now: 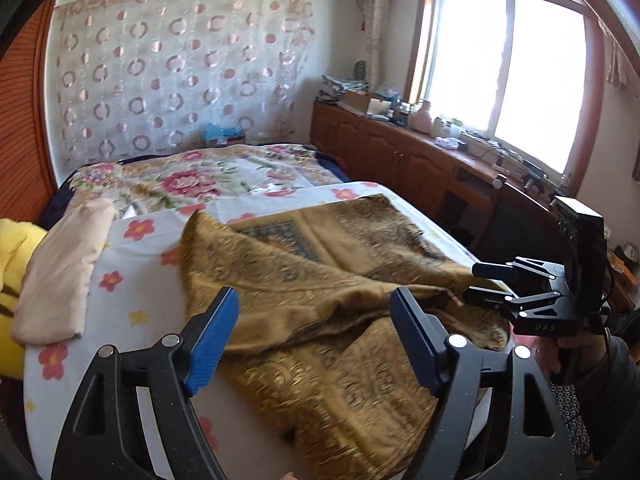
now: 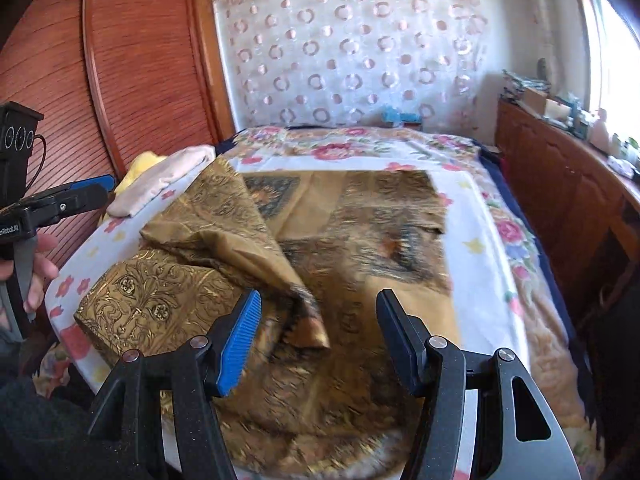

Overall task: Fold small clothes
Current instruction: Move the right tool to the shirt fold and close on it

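Left claw [image 1: 314, 312]: nearest item in the left wrist view, blue-ribbed pads [image 1: 212, 340] spread wide, nothing pinched between them; raised above the gold patterned cloth [image 1: 320, 280], no contact visible. Seen side-on at the left edge of the right wrist view [image 2: 106, 186], carried in a person's hand [image 2: 36, 268].

Right claw [image 2: 318, 312]: fingers parted roughly halfway, empty, poised over the same cloth; whether touching it cannot be told. Also seen at the right of the left wrist view [image 1: 476, 282], held by a hand [image 1: 572, 354], its tips near the cloth's right edge.

Gold patterned cloth: spread over the near part of the bed, on a white sheet with red flowers [image 1: 136, 232]. Partly folded, one corner thrown over the middle and forming a raised ridge; far portion lying flat.

Pale pink folded garment [image 1: 60, 272]: on the sheet, left of the cloth, apart from it.

Yellow plush item [image 1: 12, 248]: just beyond the pink garment, at the bed's left edge.

Floral bedspread [image 1: 192, 176]: covering the far half of the bed.

Wooden cabinet [image 1: 384, 148]: along the right wall beneath the window, cluttered on top.
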